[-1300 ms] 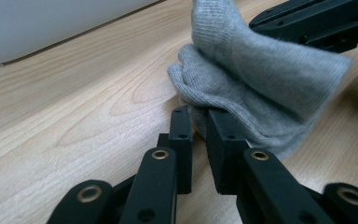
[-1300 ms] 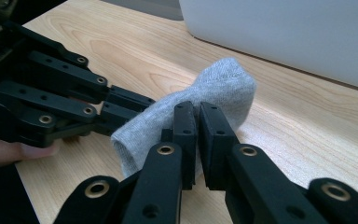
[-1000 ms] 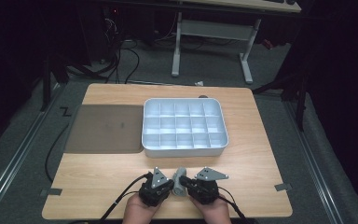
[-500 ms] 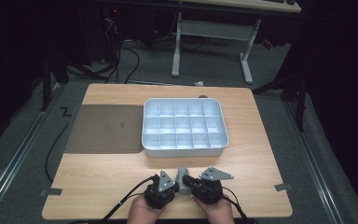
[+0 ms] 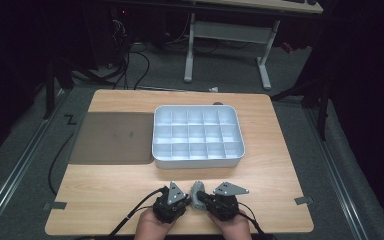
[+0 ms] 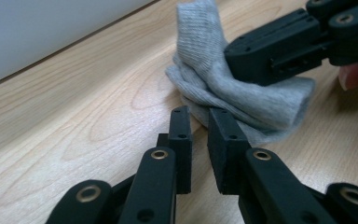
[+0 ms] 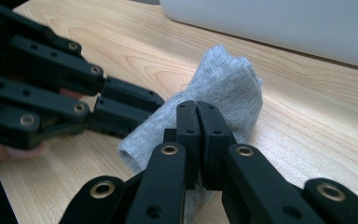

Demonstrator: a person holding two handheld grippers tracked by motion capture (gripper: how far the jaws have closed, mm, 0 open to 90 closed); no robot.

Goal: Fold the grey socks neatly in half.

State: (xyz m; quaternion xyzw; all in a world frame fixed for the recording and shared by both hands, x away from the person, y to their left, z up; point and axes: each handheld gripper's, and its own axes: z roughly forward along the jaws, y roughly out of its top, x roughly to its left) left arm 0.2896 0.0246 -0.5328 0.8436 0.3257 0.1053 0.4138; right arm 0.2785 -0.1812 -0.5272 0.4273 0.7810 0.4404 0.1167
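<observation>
- Where the table's near edge meets its middle, I see a small grey knitted cloth (image 5: 197, 194) bunched up on the wood, between my two grippers; it looks like a sock, but I cannot say for sure.
- My right gripper (image 7: 197, 114) has its jaws pressed together with the cloth (image 7: 223, 88) just in front of and under the tips; a fold seems pinched between them, as the left gripper view shows those same jaws (image 6: 270, 51) biting into the fabric (image 6: 242, 100).
- My left gripper (image 6: 199, 122) has its jaws narrowly apart, a thin gap between them, with the tips right at the cloth's near edge; I cannot tell whether they touch it.
- From above, the left gripper (image 5: 171, 201) and right gripper (image 5: 219, 201) sit side by side near the near edge, each held in a hand, cables trailing off that edge.
- Farther up the wooden table (image 5: 105, 190) stands a white compartment tray (image 5: 198, 161), centred and a little toward the right edge, its cells showing nothing I can make out.
- A dark flat mat (image 5: 112, 137) lies touching the tray's left side, reaching toward the left edge.
</observation>
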